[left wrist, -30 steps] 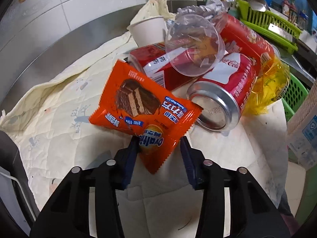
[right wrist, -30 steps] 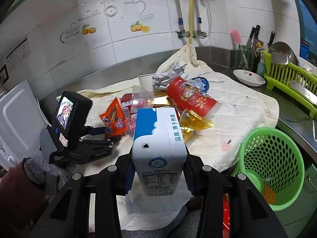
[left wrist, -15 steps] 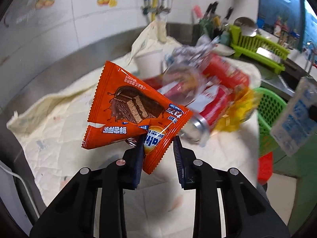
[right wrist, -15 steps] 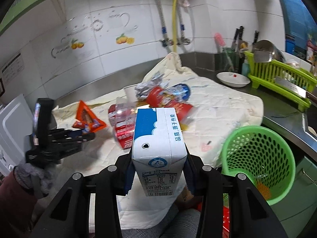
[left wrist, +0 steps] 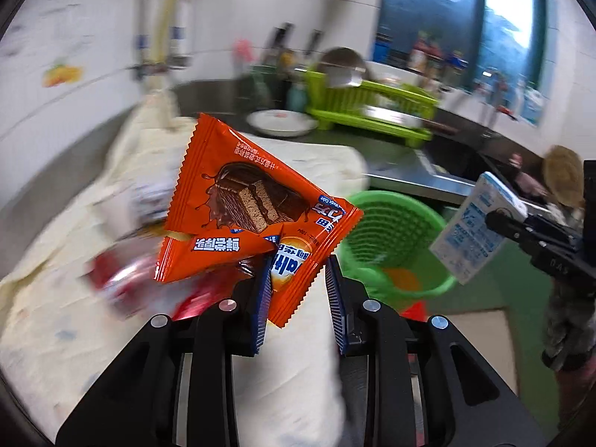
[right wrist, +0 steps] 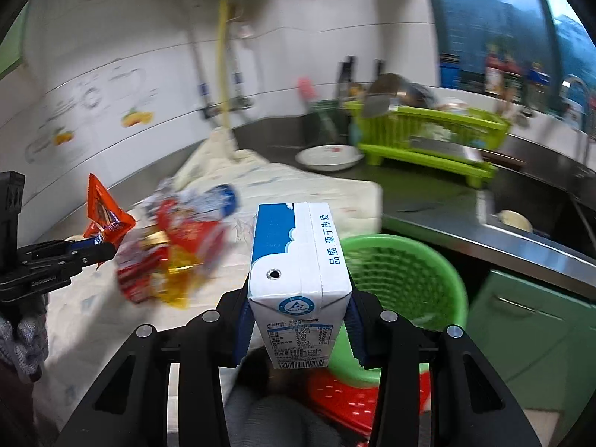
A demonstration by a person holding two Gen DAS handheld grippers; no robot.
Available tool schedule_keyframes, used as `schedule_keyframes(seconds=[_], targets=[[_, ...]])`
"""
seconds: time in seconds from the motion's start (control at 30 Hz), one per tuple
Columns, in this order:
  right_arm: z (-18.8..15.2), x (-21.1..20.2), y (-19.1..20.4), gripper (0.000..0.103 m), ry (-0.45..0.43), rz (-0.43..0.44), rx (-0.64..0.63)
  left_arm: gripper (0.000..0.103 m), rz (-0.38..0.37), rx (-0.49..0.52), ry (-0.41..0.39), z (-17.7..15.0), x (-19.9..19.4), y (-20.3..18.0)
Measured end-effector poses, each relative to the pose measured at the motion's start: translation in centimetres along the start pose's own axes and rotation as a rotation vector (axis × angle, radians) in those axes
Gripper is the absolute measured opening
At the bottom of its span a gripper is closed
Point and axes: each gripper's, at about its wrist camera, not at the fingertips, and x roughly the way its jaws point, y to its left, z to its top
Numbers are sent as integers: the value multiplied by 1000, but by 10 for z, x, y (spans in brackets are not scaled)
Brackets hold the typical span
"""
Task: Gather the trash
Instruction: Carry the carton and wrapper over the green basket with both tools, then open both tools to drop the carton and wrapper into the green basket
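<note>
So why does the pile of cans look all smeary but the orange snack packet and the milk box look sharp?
Left wrist view: the orange wrapper, held in the left gripper, looks crisp, while the cans and the wall streak with motion blur. Right wrist view: the milk carton in the right gripper is sharp, while the trash pile is smeared. Straight edges bend near both rims, which is fisheye distortion.

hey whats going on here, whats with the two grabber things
A person is clearing trash with a gripper in each hand. The left gripper holds an orange snack wrapper in the air; the right gripper is clamped on a milk carton. A green basket sits just beyond. Cans and wrappers lie on the cloth.
</note>
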Motion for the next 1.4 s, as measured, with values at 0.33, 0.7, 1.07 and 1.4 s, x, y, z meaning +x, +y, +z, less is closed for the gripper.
schedule_keyframes(seconds=[0.33, 0.7, 1.07, 1.4], targets=[[-12, -10, -69, 41, -3, -117, 73, 29, -142, 113, 168, 21, 123, -93], [-23, 3, -108, 41, 33, -138, 145, 54, -169, 139, 245, 24, 184, -129], [-19, 31, -106, 41, 58, -111, 144, 59, -116, 53, 207, 29, 157, -98], [-18, 121, -100, 41, 162, -101, 121, 59, -75, 8, 132, 21, 98, -70]])
